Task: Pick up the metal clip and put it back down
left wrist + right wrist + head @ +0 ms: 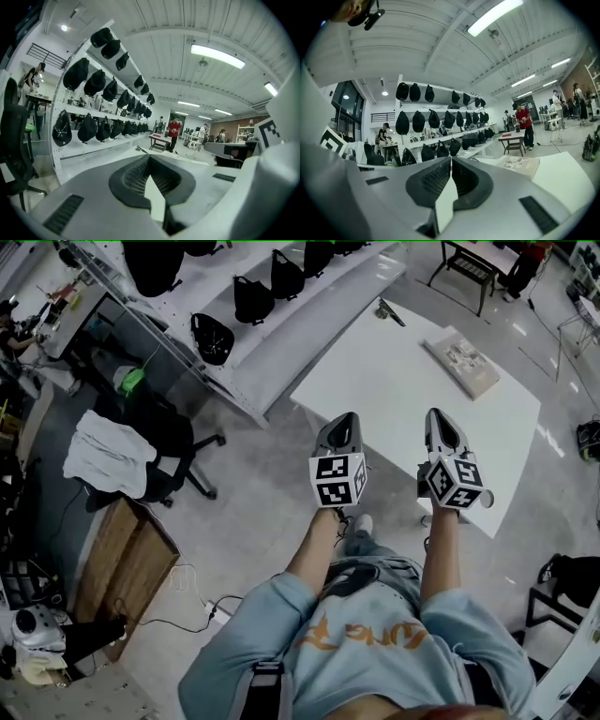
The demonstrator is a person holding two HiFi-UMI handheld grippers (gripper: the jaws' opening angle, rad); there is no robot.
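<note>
We see the metal clip (390,311), small and dark, lying at the far left corner of the white table (394,381), well apart from a flat beige tray (463,365). Nearer us, the left claw (344,420) and right claw (438,418) hover side by side over the table's near edge, each with its jaws together and nothing between them.

a workshop: shelves (281,329) of black bags (212,337), white worktable (412,390).

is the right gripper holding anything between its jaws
No, the right gripper has its jaws shut tight against each other in the right gripper view, with nothing between them.
</note>
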